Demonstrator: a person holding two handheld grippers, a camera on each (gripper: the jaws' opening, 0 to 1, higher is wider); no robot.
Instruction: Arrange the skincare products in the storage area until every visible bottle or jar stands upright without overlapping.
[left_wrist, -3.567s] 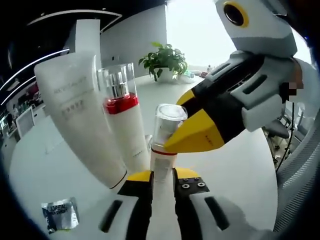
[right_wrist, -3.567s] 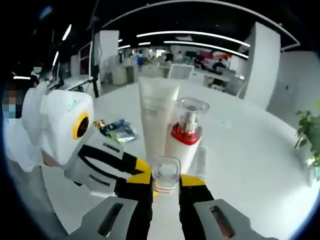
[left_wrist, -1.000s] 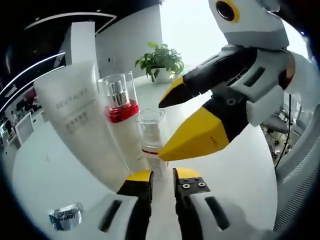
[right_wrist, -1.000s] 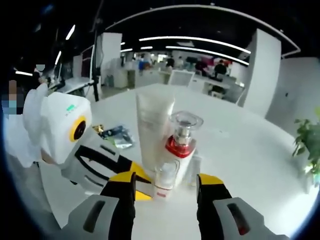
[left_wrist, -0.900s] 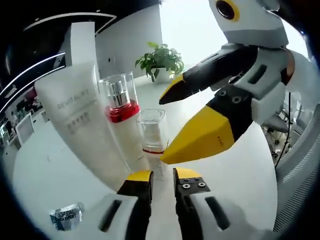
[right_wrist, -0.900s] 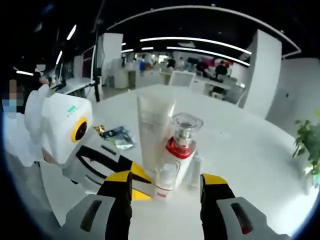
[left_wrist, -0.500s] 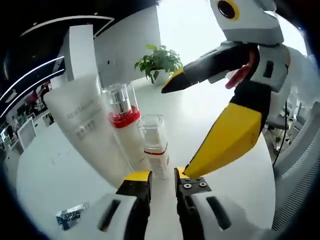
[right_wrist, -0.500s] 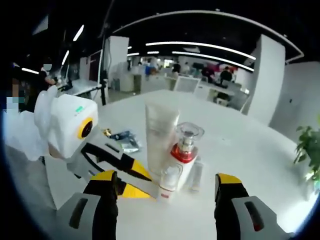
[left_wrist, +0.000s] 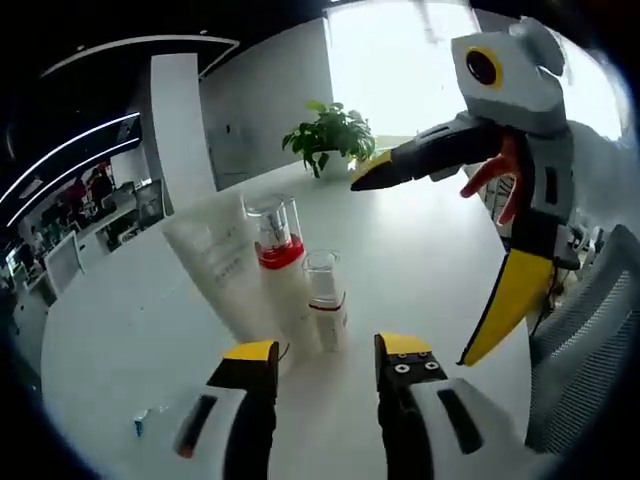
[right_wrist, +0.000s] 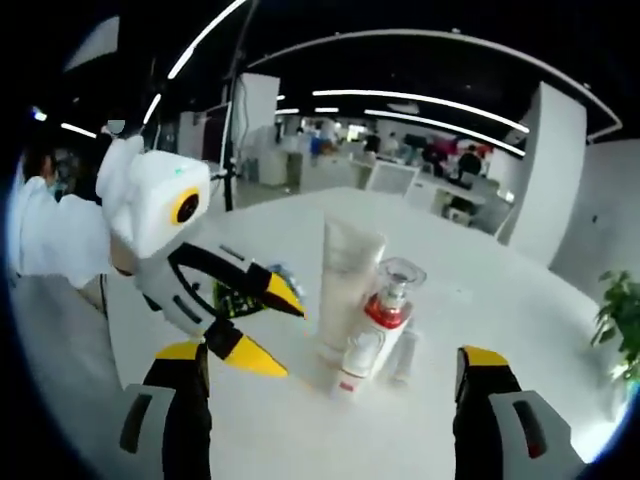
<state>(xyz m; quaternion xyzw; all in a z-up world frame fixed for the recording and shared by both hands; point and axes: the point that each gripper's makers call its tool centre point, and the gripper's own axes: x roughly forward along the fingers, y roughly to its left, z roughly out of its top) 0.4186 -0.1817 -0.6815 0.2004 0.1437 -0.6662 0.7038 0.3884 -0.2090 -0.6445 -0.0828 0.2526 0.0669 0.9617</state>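
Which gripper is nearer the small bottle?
Left. The left gripper sits open just short of the small bottle, jaws aimed at it. The right gripper is open wide and farther back, the bottle standing free ahead of it.

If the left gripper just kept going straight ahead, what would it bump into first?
Probably the small clear-capped bottle, standing just ahead between the open jaws of the left gripper. The red-collared pump bottle stands right beside it, so depth is hard to judge.

- Tube (left_wrist: 222, 275): print on its face too blurred to read; lower end hidden behind the pump bottle (left_wrist: 283, 272) in the left gripper view.
- Small bottle (right_wrist: 352, 368): label too small to read.
- Sachets (right_wrist: 235, 296): partly hidden behind the left gripper (right_wrist: 268, 325).
- Plant (right_wrist: 622, 312): cut off by the picture's edge.
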